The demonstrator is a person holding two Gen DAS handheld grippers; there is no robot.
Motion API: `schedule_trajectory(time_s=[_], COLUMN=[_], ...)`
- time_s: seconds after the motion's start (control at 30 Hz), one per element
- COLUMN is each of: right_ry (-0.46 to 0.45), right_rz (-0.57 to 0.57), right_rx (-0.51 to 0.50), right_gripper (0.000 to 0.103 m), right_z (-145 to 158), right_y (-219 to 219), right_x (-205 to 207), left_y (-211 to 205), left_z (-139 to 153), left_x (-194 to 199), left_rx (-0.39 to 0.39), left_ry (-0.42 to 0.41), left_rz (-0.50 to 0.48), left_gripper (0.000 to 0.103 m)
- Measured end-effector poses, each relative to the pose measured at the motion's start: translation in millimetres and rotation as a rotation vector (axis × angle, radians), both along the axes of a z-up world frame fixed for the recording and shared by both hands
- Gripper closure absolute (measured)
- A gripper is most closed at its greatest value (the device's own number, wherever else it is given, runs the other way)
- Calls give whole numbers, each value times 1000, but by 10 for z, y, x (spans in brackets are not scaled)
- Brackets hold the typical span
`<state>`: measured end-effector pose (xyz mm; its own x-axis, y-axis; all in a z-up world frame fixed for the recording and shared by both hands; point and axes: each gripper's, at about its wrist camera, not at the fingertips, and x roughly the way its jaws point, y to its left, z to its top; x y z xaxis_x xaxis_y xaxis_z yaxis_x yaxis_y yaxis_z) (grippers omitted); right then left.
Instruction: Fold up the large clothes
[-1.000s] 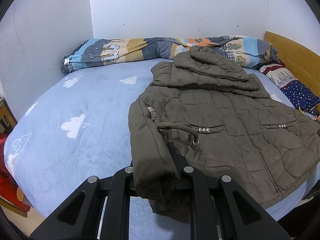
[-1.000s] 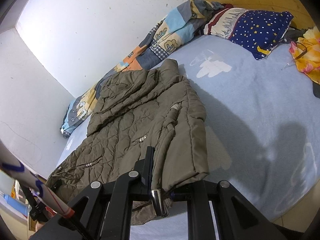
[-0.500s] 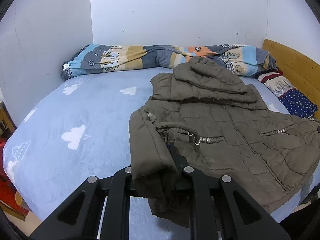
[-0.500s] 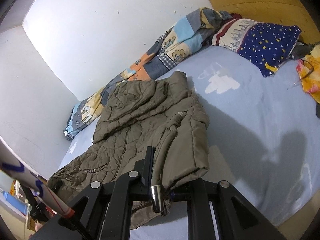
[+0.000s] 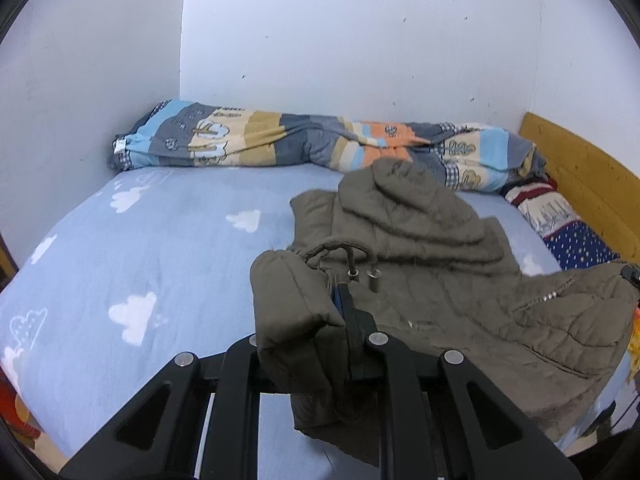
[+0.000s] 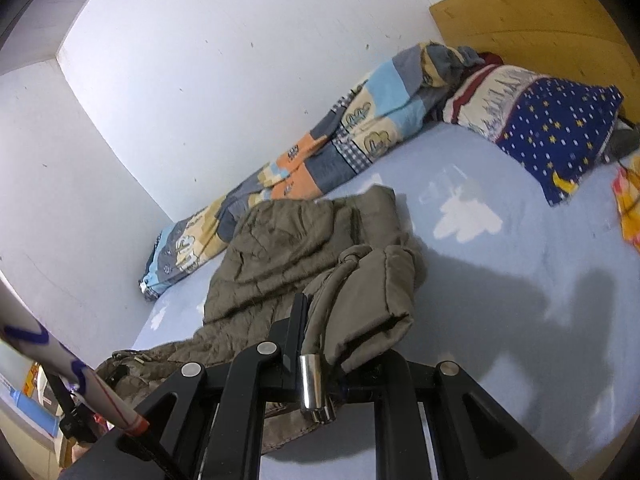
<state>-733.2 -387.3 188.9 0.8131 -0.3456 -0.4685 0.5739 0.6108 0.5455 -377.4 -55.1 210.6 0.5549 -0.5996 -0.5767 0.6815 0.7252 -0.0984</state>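
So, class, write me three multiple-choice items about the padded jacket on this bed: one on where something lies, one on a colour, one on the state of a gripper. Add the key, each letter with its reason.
1. Where does the rolled patchwork quilt lie?
A. Along the wall at the far side of the bed
B. On the floor
C. Over the jacket

2. What colour is the jacket?
A. Red
B. Olive-brown
C. White

3. What is the left gripper doing?
A. Standing open over bare sheet
B. Shut on the jacket's hem
C. Holding the pillow

Key:
1 A, the quilt runs below the white wall, behind the jacket.
2 B, its quilted fabric is olive-brown against the blue cloud-print sheet.
3 B, the hem is bunched between its closed fingers; the right gripper likewise pinches the other corner.
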Motion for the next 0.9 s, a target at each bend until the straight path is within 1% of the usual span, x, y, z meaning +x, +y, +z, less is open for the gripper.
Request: schedule_trajectory(time_s=[0.13,0.27,0.33,0.4,0.47,0.67,0.77,0.83,0.9], right_ry=[-19,-22,-9,4,18,79,127,158,194], right_rz=[-8,-15,-17,-19,-27,-51,-81,-96,-109], right_rx=[2,-3,-12,-15,-3,26,25,29,36], right_gripper=[90,90,90,90,90,90,90,90,90], right_z=[159,293,352,377,377,221,61,-74,-237], right_y=[-244,-514,-709,-872,-1123,-1762,-2033,-2201,-2352], right_x=[185,439,665,859,1126,1845,2160,2350,2528], left_y=[-221,-544,-709,-919,-1109,-1607,-1785,-1930,-2001], left_z=[182,326,359,374,351,118,-17,-132,-218], left_x=[242,559,737,998,1252,1985,2248,2422,2594], left_rx=[-27,-35,-35,-38,-40,-15,10,43,47], left_ry=[9,26,37,68,104,209,225,247,300], left_rz=[-2,-14,-17,-14,-11,2,-6,-15,-26], left_gripper=[87,86,85,85,84,81,79,77,74])
